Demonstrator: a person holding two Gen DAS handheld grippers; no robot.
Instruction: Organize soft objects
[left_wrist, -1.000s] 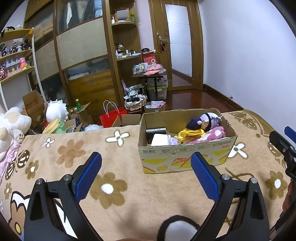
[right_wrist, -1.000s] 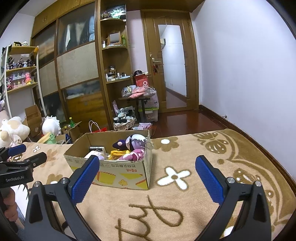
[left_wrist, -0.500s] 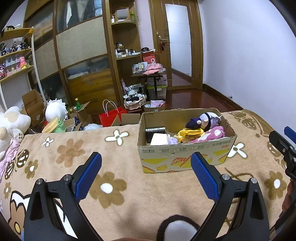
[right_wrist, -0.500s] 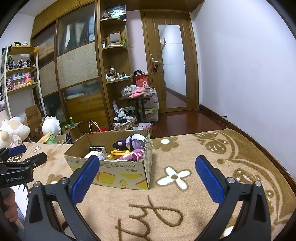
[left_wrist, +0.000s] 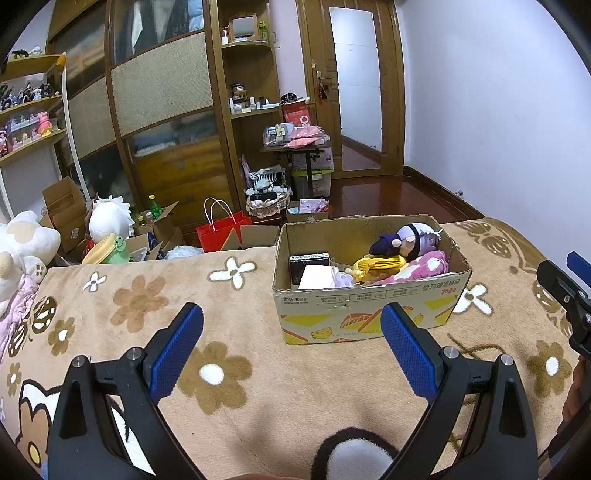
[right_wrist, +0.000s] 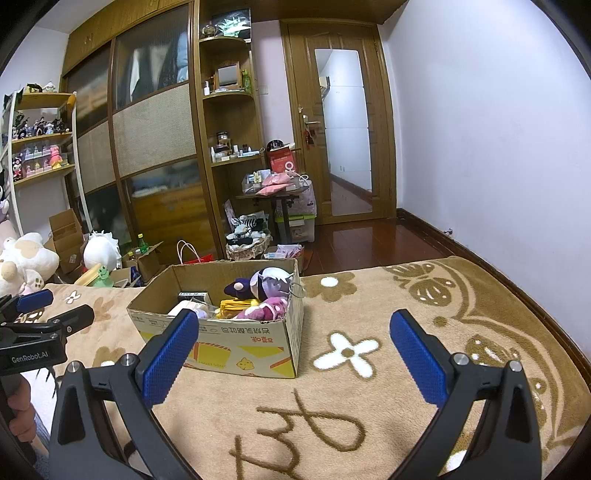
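Note:
A cardboard box (left_wrist: 369, 317) stands on the flowered brown blanket (left_wrist: 229, 369); it also shows in the right wrist view (right_wrist: 236, 347). Inside lie a purple plush doll (left_wrist: 410, 238), a pink plush (left_wrist: 421, 267), a yellow soft item (left_wrist: 376, 264) and a white item (left_wrist: 314, 277). My left gripper (left_wrist: 291, 347) is open and empty, short of the box's front left. My right gripper (right_wrist: 295, 350) is open and empty, in front of the box's right end. Each gripper shows in the other's view, the right one (left_wrist: 565, 288) and the left one (right_wrist: 40, 317).
A white and tan plush (left_wrist: 18, 247) sits at the blanket's left edge. Beyond the far edge stand a red bag (left_wrist: 221, 230), open cartons (left_wrist: 62, 214), a round white plush (left_wrist: 109, 221), a wardrobe and shelves. A white wall is to the right.
The left wrist view has shifted very slightly; the box sits a touch further left in it. Both grippers stay open and empty.

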